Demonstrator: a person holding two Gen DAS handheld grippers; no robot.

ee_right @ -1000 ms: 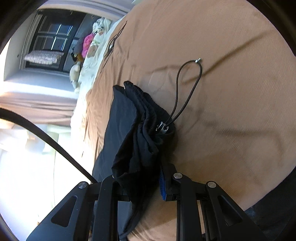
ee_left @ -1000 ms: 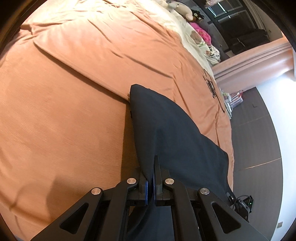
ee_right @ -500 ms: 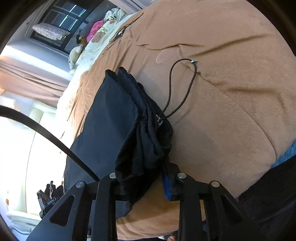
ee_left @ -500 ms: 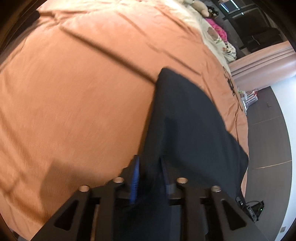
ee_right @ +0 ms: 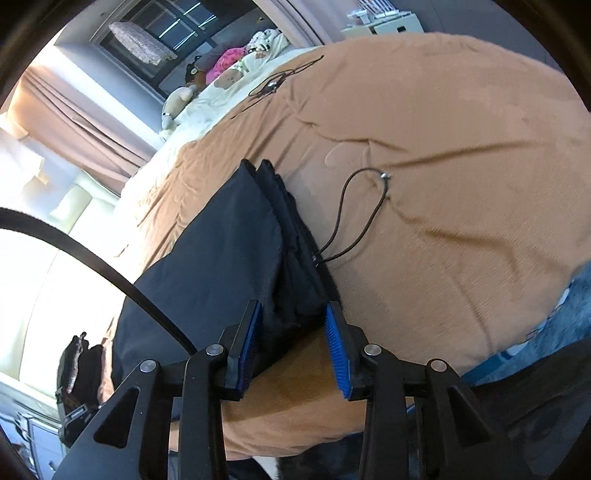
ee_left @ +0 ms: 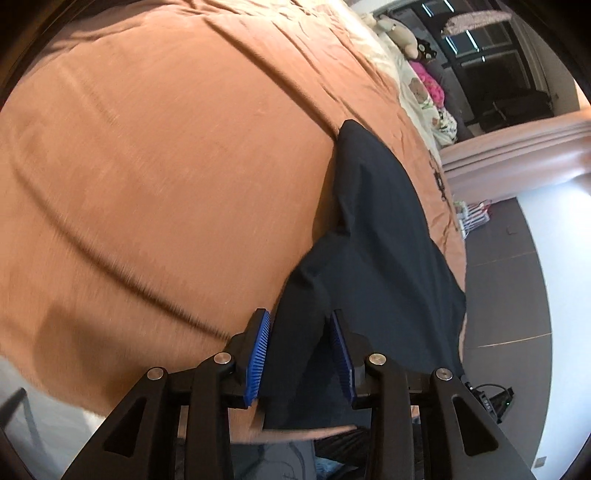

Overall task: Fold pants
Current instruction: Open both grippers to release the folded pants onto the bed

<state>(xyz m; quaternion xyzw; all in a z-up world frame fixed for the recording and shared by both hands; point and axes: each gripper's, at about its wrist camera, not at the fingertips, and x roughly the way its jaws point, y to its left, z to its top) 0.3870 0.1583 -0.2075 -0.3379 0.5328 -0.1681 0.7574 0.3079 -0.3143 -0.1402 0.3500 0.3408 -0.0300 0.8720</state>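
Left wrist view: the left claw (ee_left: pixel 300 349) sits at 6 o'clock with its blue pads (ee_left: pixel 258 356) parted and its jaws opening; the dark pants (ee_left: pixel 373 258) run between the pads, yet the cloth looks loose there and neither pad clearly presses it, so the claw reads as released; the pants stretch from the claw toward 1 o'clock across the orange blanket (ee_left: pixel 166 155) on the bed, narrowing to a folded corner near the middle of the frame; their right edge hangs toward the grey floor (ee_left: pixel 517 295) at 3 o'clock; soft toys (ee_left: pixel 402 31) lie at the far end of the bed, at 1 o'clock.

Right wrist view: the right claw (ee_right: pixel 295 345) is at 6 o'clock, its jaws opening too; the bunched waistband of the pants (ee_right: pixel 229 251) lies between the pads, close to the left pad and apart from the right one, so this claw is released as well; the pants spread toward 9 o'clock over the bed's edge; a thin drawstring (ee_right: pixel 354 214) loops out of the waistband toward 1 o'clock and rests on the blanket (ee_right: pixel 461 166); a black cable (ee_right: pixel 92 258) crosses at 9 o'clock.
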